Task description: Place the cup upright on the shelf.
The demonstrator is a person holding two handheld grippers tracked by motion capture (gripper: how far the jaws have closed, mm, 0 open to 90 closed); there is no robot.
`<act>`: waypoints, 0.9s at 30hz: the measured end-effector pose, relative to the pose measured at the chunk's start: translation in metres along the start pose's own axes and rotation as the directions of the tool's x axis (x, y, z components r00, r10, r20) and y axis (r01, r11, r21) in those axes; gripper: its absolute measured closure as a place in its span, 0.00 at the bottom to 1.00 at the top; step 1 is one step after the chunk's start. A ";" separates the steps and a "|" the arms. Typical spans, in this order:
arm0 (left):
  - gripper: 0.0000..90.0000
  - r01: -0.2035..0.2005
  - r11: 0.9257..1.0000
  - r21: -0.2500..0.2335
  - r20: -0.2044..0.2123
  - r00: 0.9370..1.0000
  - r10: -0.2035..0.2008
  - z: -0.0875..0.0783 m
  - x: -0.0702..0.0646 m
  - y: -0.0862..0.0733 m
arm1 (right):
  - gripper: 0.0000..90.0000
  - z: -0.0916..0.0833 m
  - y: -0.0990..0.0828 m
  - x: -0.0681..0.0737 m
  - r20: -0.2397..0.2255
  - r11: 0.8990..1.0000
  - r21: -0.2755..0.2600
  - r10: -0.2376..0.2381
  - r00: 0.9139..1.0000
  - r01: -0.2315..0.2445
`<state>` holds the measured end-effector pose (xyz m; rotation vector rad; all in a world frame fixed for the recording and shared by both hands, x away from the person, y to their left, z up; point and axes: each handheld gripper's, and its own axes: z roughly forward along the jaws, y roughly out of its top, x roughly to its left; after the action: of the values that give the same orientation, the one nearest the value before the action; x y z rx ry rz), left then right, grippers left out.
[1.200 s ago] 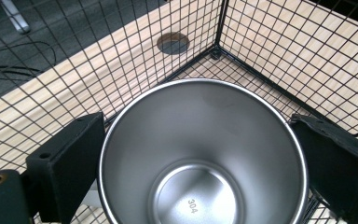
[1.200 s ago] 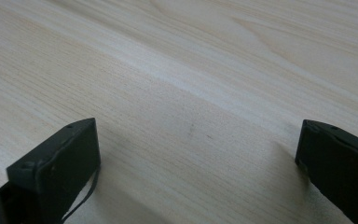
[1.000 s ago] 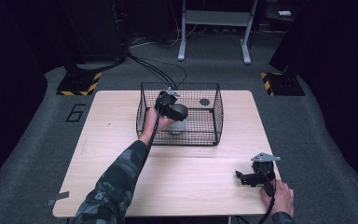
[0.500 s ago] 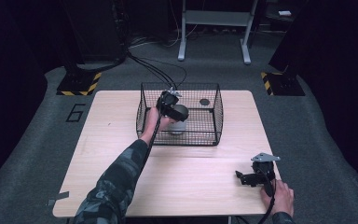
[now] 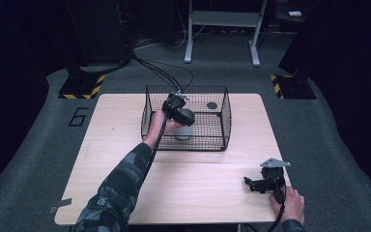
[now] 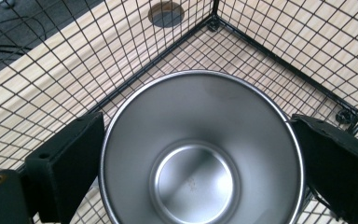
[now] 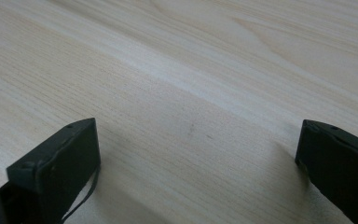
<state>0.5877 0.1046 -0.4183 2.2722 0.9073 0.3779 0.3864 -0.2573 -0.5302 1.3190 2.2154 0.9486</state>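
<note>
Now: one steel cup (image 6: 200,154) in one wire basket (image 5: 224,116) | left fingers (image 6: 70,163) clamp cup | right fingers (image 7: 58,163) apart

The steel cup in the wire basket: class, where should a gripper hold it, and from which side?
Grip the steel cup across its round rim, coming from above: it stands upright, mouth open, and the wire basket walls block its sides. The left gripper jaws already flank it.

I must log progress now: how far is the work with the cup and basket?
Done: the shiny steel cup is inside the black wire basket. In hand: the left gripper has its jaws at both sides of it. Left: release or lift. The right gripper is open over the wooden table.
</note>
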 end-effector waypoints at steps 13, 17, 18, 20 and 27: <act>0.07 0.024 1.000 -0.019 0.005 1.000 -0.024 -0.004 0.001 -0.006 | 0.00 0.000 0.000 -0.001 -0.003 1.000 0.003 -0.011 1.000 0.011; 0.01 0.022 0.999 -0.032 0.016 1.000 -0.022 -0.007 0.001 -0.005 | 0.00 0.000 0.000 -0.001 -0.005 1.000 0.005 -0.015 1.000 0.015; 0.00 0.019 0.999 -0.039 0.020 1.000 -0.018 -0.009 0.001 -0.005 | 0.00 0.000 0.000 -0.001 -0.004 1.000 0.004 -0.011 1.000 0.011; 0.00 0.014 0.999 -0.045 0.016 1.000 -0.013 -0.013 0.000 -0.004 | 0.00 0.000 0.000 -0.001 -0.004 1.000 0.007 -0.015 1.000 0.015; 0.00 -0.010 0.997 -0.075 0.012 1.000 0.011 -0.036 -0.002 -0.002 | 0.00 0.000 0.000 -0.001 -0.005 1.000 0.008 -0.011 1.000 0.011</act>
<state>0.5683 0.1215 -0.3925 2.2097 0.8607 0.3951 0.3864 -0.2580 -0.5300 1.3082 2.2298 0.9411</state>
